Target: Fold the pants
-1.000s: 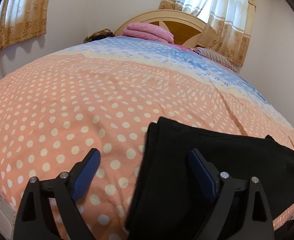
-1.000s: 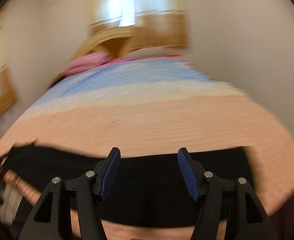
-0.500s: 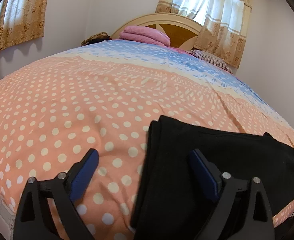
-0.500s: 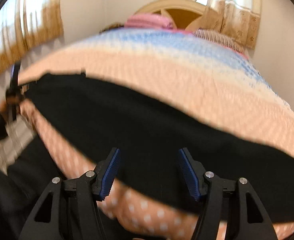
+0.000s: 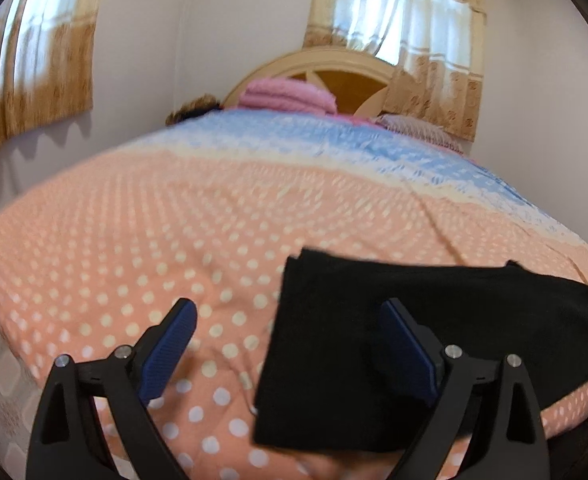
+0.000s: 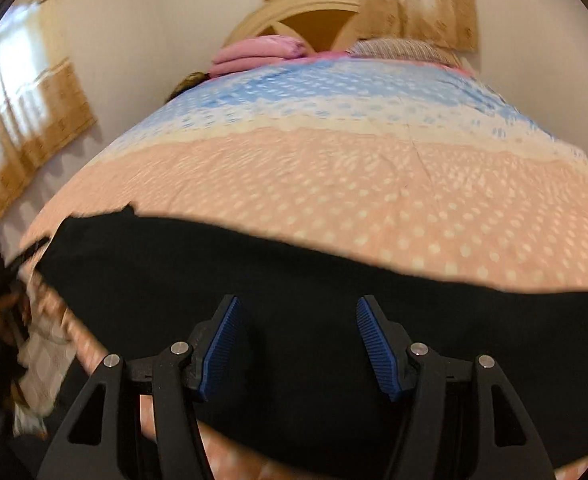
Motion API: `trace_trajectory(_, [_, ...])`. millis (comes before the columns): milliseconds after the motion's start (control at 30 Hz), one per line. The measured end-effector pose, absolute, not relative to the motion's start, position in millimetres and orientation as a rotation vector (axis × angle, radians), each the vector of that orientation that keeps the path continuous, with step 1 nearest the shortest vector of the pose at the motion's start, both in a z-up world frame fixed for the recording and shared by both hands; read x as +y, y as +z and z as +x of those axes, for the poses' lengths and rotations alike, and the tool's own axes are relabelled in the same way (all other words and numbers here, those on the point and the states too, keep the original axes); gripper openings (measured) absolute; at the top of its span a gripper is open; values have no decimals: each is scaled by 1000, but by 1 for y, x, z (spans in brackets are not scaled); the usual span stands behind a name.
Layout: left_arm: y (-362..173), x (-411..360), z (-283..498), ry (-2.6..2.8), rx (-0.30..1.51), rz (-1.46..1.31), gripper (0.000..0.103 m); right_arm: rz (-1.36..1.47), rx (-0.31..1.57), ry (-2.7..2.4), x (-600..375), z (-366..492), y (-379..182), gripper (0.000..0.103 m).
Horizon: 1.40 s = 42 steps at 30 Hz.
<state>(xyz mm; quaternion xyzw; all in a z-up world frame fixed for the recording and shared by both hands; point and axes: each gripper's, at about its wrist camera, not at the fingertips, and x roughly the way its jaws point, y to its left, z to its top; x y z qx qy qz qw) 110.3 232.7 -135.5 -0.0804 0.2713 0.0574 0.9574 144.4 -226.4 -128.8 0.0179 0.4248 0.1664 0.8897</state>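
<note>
Polka-dot bedspread [image 5: 142, 240] carries black pants [image 6: 294, 280] beneath both gaping, empty grippers [image 6: 297, 344].

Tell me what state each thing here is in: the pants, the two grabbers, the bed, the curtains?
Pants: folded into a long black strip, lying flat near the bed's edge.
Left gripper: open, empty, over the pants' end.
Right gripper: open, empty, above the pants.
Bed cover: spread fairly smooth.
Pink blankets: folded, stacked at the headboard.
Curtains: drawn, light coming through.
</note>
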Motion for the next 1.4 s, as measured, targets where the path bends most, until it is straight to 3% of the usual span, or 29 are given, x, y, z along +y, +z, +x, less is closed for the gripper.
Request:
trace_trajectory(100, [-122, 218, 110, 70, 524, -161, 96, 30, 998, 332, -228, 114, -155, 63])
trace_trajectory(200, [-116, 196, 117, 4, 527, -154, 96, -98, 943, 320, -215, 91, -154, 63])
trace_trajectory(500, [-124, 124, 133, -148, 586, -53, 100, -15, 952, 327, -214, 106, -150, 64])
trace_trajectory(667, [-159, 121, 144, -101, 739, 1, 100, 85, 927, 335, -244, 106, -155, 63])
trace_trajectory(867, [-147, 141, 132, -40, 696, -4, 103, 107, 782, 229, -274, 102, -125, 65])
trace_trajectory(1000, [-154, 154, 130, -22, 712, -51, 103, 234, 893, 149, -309, 116, -151, 67])
trace_trajectory(1267, [-137, 116, 131, -81, 657, -7, 103, 155, 802, 24, -312, 99, -134, 67])
trace_trajectory(1400, [-148, 103, 143, -79, 700, 28, 103, 124, 849, -45, -327, 104, -142, 67])
